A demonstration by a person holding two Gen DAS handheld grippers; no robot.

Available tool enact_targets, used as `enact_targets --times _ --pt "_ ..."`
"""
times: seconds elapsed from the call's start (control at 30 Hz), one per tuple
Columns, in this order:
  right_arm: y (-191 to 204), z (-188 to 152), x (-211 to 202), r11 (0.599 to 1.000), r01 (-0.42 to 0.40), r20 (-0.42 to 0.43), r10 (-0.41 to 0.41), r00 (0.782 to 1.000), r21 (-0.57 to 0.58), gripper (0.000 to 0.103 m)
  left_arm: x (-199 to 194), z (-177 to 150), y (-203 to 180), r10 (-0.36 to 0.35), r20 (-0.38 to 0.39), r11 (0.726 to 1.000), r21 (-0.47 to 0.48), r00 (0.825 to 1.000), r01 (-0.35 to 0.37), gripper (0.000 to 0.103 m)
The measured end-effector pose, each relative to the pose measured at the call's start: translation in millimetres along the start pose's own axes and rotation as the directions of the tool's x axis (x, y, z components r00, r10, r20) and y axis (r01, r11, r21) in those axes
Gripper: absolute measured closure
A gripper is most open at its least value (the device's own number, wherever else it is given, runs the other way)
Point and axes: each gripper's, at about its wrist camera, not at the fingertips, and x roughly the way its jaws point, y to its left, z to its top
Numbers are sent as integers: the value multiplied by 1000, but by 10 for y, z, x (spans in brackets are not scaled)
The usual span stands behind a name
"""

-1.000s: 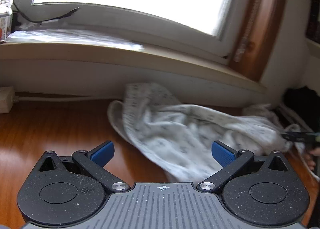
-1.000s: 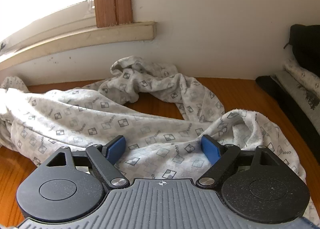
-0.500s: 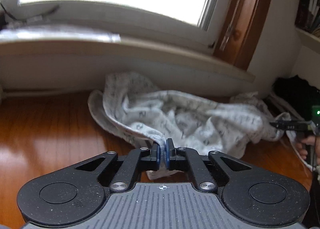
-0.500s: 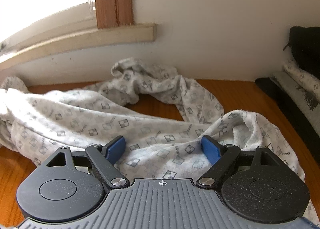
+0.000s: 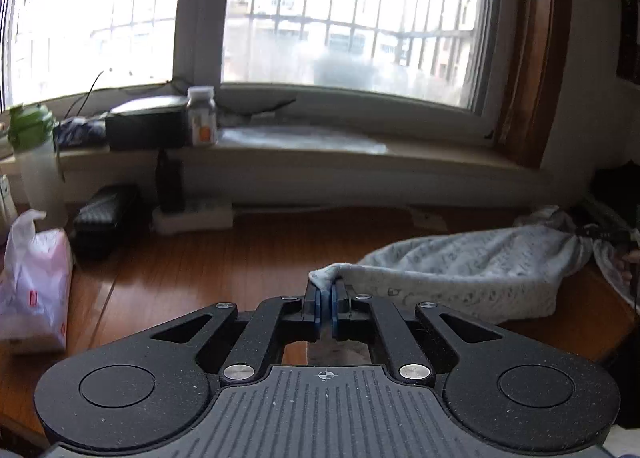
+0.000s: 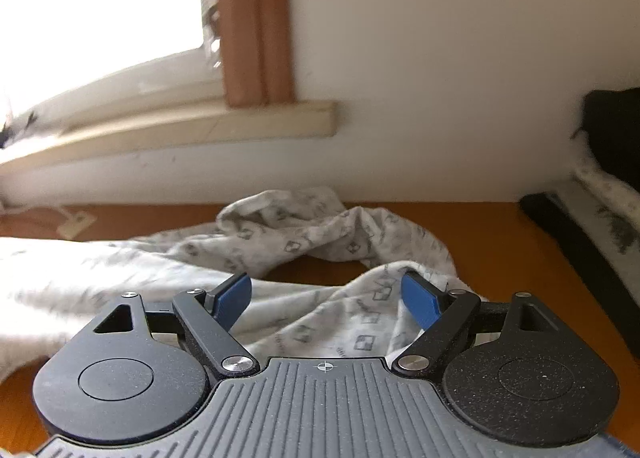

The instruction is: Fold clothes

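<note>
A white garment point(image 5: 472, 274) printed with small grey squares lies across the wooden table point(image 5: 224, 262). My left gripper point(image 5: 326, 294) is shut on one corner of it, and the cloth stretches away to the right from the blue pads. In the right wrist view the same garment point(image 6: 304, 242) lies crumpled below the wall. My right gripper point(image 6: 326, 294) stands open just above its folds, with cloth lying between the blue fingertips point(image 6: 418, 298) but not pinched.
A white plastic bag point(image 5: 34, 282), a black case point(image 5: 106, 213), a green-lidded bottle point(image 5: 34, 161) and a jar point(image 5: 202, 115) crowd the left and the windowsill point(image 5: 360, 149). Folded dark and grey clothes point(image 6: 600, 209) are stacked at the right edge.
My left gripper closed on the garment's corner, then pulled it up and to the left, stretching the cloth out. The right gripper stayed open over the garment, hardly moving.
</note>
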Motion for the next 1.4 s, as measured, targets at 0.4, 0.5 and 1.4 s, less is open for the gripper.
enact_targets --times 0.4,0.5,1.4 --pt "170 -144 183 998 -19 -64 15 998 -61 21 258 22 -52 -8 -32 1000 5 999 9 57" --pt "115 -146 199 999 -28 -71 26 997 -22 21 493 38 -104 -7 -49 999 36 999 8 57" --pt "73 -155 188 999 -41 -76 42 996 17 20 1529 830 61 29 67 998 60 997 -34 101"
